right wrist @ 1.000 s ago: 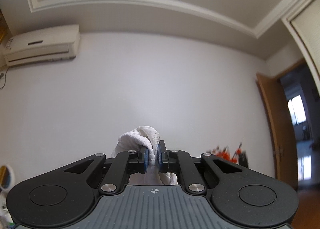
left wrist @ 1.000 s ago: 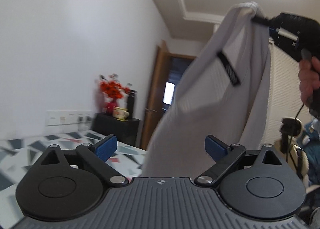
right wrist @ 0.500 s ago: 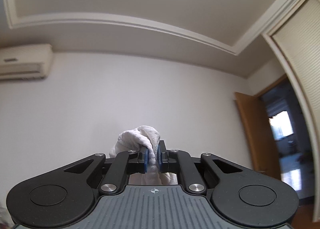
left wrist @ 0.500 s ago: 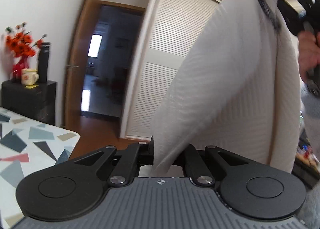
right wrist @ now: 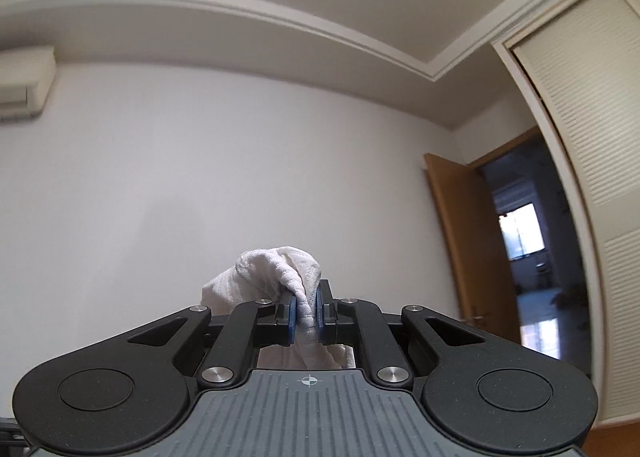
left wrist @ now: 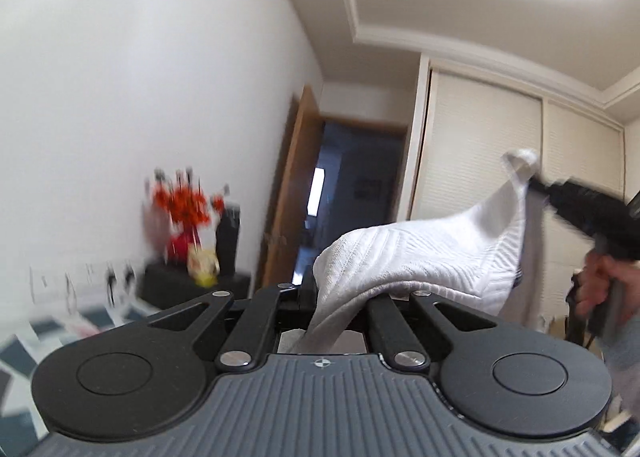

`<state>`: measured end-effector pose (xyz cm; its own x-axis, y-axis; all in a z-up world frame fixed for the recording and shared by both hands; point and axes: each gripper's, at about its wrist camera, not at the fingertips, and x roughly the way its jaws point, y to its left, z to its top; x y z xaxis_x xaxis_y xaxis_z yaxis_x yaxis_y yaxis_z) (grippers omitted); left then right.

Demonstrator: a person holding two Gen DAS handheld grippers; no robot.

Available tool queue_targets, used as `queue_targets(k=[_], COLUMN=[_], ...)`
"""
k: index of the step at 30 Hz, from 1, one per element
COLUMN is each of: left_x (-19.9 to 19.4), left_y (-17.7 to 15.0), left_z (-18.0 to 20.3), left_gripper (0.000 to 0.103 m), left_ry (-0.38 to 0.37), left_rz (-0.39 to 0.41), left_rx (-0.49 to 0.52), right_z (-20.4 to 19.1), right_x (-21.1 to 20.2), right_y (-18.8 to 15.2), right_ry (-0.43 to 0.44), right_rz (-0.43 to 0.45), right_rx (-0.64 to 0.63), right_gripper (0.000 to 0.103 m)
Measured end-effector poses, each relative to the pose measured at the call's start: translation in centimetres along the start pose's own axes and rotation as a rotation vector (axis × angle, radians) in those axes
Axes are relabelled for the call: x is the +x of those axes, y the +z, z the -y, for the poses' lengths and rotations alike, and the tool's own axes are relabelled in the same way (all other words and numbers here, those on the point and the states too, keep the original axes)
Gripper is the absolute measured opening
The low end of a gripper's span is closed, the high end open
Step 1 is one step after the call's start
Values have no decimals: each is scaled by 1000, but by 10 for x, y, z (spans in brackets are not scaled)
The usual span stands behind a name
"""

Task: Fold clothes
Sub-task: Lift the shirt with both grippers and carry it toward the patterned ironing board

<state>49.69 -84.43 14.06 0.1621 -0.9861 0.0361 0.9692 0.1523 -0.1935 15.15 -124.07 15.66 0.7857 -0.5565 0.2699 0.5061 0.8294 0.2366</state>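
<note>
Cloth (left wrist: pixel 420 257) could slip: my left tongs (left wrist: pixel 320 297) and right tongs (right wrist: pixel 306 311) each clamp only a small bunched edge.

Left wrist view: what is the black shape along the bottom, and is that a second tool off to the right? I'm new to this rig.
Each picture is taken by a camera on a hand-held gripper, looking forward along its two fingers; the black shape is the gripper's own body. The left gripper is shut on a white garment. The cloth stretches across to the right gripper, which a person's hand holds. The right wrist view shows that gripper pinching a bunched part of the same garment. A patterned surface shows blurred at lower left; whether anything lies on it cannot be told.
</note>
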Motion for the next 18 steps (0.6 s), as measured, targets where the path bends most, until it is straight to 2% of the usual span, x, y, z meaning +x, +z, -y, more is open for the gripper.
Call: queue_targets(k=[4, 9, 15, 18], left_x=[-50, -87, -112, -108], left_y=[30, 79, 127, 136], left_z=[26, 63, 93, 91], left_gripper=[4, 4, 5, 5], left_ry=[46, 196, 311, 372], left_rz=[142, 251, 361, 400], left_rx=[33, 146, 213, 210], right_z=[11, 17, 12, 3], right_x=[15, 24, 46, 70], right_y=[-5, -9, 13, 25], right_ry=[52, 197, 377, 435], right_rz=[36, 51, 108, 73], right_rx=[99, 174, 228, 233], right_gripper=[9, 9, 9, 9])
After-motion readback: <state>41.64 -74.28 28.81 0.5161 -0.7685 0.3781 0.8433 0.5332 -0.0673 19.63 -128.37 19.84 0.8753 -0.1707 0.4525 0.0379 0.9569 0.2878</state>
